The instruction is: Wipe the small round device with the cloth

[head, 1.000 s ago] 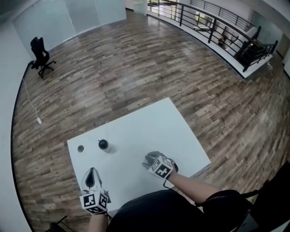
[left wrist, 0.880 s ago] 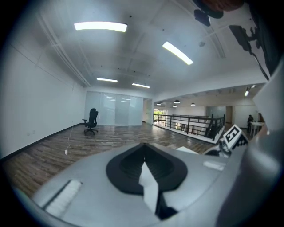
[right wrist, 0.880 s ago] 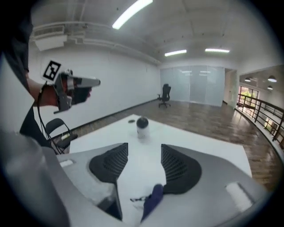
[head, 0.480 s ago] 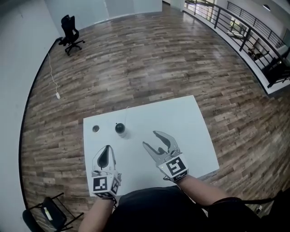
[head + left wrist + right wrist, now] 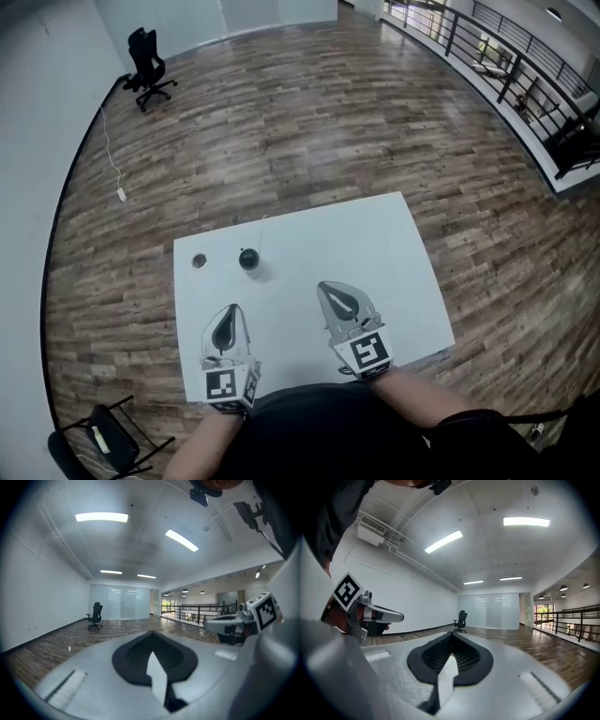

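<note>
Right gripper [image 5: 326, 291] over near-right part of white table [image 5: 403, 253]; jaws just snapped closed, nothing between them. Left gripper [image 5: 231, 312] beside it at near left, jaws pressed together too, empty. Both point away toward far side of room. Small round device [image 5: 248, 260], black, sits on table toward far left, well apart from both grippers. Small grey disc [image 5: 200, 262] just left of it. Black office chair [image 5: 148, 58] far off by wall.
</note>
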Demonstrator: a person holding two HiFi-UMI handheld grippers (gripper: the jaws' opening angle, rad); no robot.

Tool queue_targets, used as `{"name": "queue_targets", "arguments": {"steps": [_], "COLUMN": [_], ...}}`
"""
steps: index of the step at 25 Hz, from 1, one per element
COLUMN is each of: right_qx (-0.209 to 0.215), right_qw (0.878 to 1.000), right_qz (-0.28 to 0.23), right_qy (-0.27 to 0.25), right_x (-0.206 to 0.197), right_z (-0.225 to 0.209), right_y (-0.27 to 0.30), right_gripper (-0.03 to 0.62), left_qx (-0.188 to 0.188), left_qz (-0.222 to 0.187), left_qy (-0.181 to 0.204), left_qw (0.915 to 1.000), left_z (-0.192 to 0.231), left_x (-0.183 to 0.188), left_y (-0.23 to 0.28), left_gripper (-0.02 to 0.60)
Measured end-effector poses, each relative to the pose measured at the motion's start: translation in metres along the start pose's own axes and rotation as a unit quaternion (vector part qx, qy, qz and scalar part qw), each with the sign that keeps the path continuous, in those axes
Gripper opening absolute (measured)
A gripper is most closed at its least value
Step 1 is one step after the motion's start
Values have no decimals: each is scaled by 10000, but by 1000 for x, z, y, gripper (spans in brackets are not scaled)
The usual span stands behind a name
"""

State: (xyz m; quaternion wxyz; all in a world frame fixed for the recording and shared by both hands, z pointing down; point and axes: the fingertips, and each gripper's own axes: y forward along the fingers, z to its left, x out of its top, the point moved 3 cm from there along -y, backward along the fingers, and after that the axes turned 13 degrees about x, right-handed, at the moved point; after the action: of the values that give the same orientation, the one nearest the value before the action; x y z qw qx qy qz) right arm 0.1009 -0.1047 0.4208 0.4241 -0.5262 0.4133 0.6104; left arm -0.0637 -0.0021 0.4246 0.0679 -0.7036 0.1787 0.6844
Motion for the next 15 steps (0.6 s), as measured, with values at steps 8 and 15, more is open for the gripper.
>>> {"name": "queue_targets", "arguments": {"steps": [8, 15], "right_qx": [-296, -511], "right_qw": [9963, 9947], "right_qz": [290, 196], "right_qy": [751, 874], "right_x": [-30, -38], "right_z": [6, -2], "right_y": [-4, 8], "right_gripper": [2, 2], "left_qx": [33, -44], "left_qz": [831, 786], "left_qy": [-421, -438], "left_qw": [9956, 9959], "left_z": [17, 31], "left_x": [-37, -47], "left_y": [2, 10], "left_gripper": [8, 8]}}
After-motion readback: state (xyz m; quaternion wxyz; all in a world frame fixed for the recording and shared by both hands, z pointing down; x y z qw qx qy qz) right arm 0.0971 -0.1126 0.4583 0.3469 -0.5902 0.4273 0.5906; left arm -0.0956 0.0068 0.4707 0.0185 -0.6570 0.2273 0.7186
